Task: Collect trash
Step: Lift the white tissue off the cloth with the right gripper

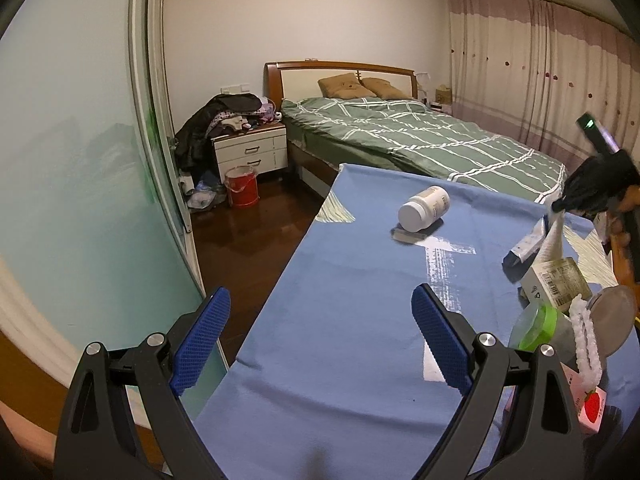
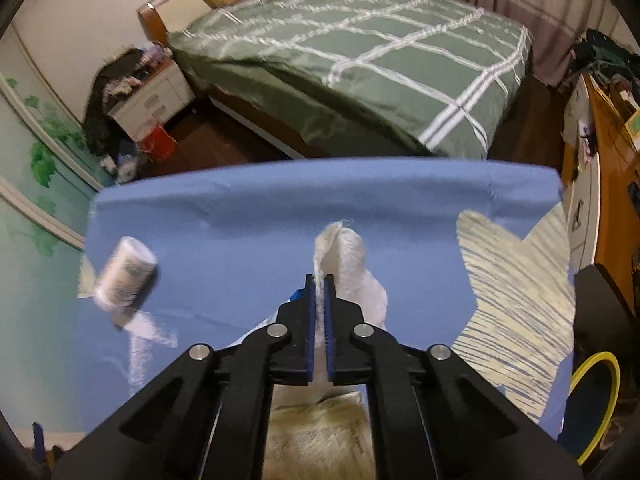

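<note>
My right gripper (image 2: 319,280) is shut on a white crumpled tissue (image 2: 344,256) and holds it above the blue tablecloth (image 2: 248,216). In the left wrist view the right gripper (image 1: 560,205) is at the far right with the tissue (image 1: 554,240) hanging from it. A white pill bottle (image 1: 424,208) lies on its side on the cloth; it also shows in the right wrist view (image 2: 126,274). My left gripper (image 1: 320,320) is open and empty over the cloth's near left edge.
A clutter sits at the table's right: a small carton (image 1: 556,280), a green-lidded jar (image 1: 538,322), a pink strawberry box (image 1: 588,404). A red bucket (image 1: 241,187) stands on the floor by the nightstand (image 1: 252,152). A green bed (image 1: 420,136) lies beyond. A yellow-rimmed bin (image 2: 592,396) is at the right.
</note>
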`<state>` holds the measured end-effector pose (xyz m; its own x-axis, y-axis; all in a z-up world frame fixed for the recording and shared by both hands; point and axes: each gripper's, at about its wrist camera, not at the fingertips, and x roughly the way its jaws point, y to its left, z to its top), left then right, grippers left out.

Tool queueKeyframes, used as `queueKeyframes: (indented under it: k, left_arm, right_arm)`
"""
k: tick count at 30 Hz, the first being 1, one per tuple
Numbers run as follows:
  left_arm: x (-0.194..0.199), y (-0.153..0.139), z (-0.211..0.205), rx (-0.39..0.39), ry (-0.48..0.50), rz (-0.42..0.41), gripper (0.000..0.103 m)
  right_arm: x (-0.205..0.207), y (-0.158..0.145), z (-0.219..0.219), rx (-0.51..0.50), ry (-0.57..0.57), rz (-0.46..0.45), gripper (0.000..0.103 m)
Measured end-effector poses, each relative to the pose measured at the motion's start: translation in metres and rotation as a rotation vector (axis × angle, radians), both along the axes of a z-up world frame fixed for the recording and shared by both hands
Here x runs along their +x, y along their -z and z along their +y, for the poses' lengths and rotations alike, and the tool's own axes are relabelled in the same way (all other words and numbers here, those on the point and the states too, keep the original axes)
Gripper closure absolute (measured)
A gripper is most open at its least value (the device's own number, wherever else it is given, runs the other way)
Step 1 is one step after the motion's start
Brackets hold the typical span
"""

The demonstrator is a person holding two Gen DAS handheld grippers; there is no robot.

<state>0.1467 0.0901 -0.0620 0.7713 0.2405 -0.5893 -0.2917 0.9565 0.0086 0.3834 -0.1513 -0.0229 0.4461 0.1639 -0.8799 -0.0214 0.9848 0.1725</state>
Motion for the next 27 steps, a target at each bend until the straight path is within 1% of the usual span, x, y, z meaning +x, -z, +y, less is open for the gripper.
queueKeyframes:
  k: [5,10,11,13,15,16,18,20,21,22,23,24,25,27]
  left_arm:
    - [0.000,-0.001,-0.005,0.006,0.006,-0.003,0.012]
    - [0.000,-0.003,-0.014,0.010,0.026,-0.009,0.012]
    - [0.000,-0.004,-0.017,0.011,0.033,-0.011,0.012]
    - [0.001,-0.004,-0.022,0.014,0.040,-0.012,0.012]
    - [-0.001,-0.006,-0.027,0.017,0.048,-0.016,0.012]
    - [-0.001,-0.007,-0.029,0.019,0.053,-0.019,0.012]
    - [-0.003,-0.009,-0.033,0.022,0.058,-0.024,0.012]
    - [-0.004,-0.010,-0.032,0.022,0.060,-0.026,0.012]
    - [-0.004,-0.010,-0.032,0.024,0.060,-0.025,0.012]
    - [-0.005,-0.010,-0.031,0.025,0.058,-0.024,0.012]
    - [-0.005,-0.010,-0.031,0.024,0.056,-0.023,0.012]
    - [-0.006,-0.010,-0.029,0.021,0.052,-0.021,0.012]
    - [-0.006,-0.010,-0.027,0.015,0.049,-0.020,0.012]
    - [-0.004,-0.008,-0.023,0.010,0.048,-0.014,0.012]
  right_arm:
    - [-0.027,-0.041,-0.009,0.043,-0.036,-0.098,0.101]
    - [-0.062,-0.089,-0.023,0.071,-0.041,-0.225,0.103]
    - [-0.073,-0.103,-0.031,0.078,-0.037,-0.263,0.103]
    - [-0.086,-0.118,-0.037,0.080,-0.033,-0.305,0.103]
    - [-0.090,-0.124,-0.039,0.076,-0.033,-0.315,0.103]
    - [-0.089,-0.123,-0.037,0.065,-0.037,-0.300,0.103]
    - [-0.081,-0.113,-0.039,0.080,-0.026,-0.266,0.102]
    - [-0.056,-0.086,-0.034,0.079,-0.025,-0.170,0.089]
    - [-0.051,-0.080,-0.033,0.080,-0.021,-0.144,0.073]
    - [-0.041,-0.067,-0.030,0.072,-0.016,-0.102,0.067]
    - [-0.025,-0.045,-0.021,0.051,-0.018,-0.043,0.067]
    - [-0.014,-0.032,-0.015,0.047,-0.017,-0.004,0.067]
    - [-0.011,-0.026,-0.013,0.047,-0.016,0.010,0.064]
    - [0.010,0.000,0.002,0.051,-0.009,0.077,0.058]
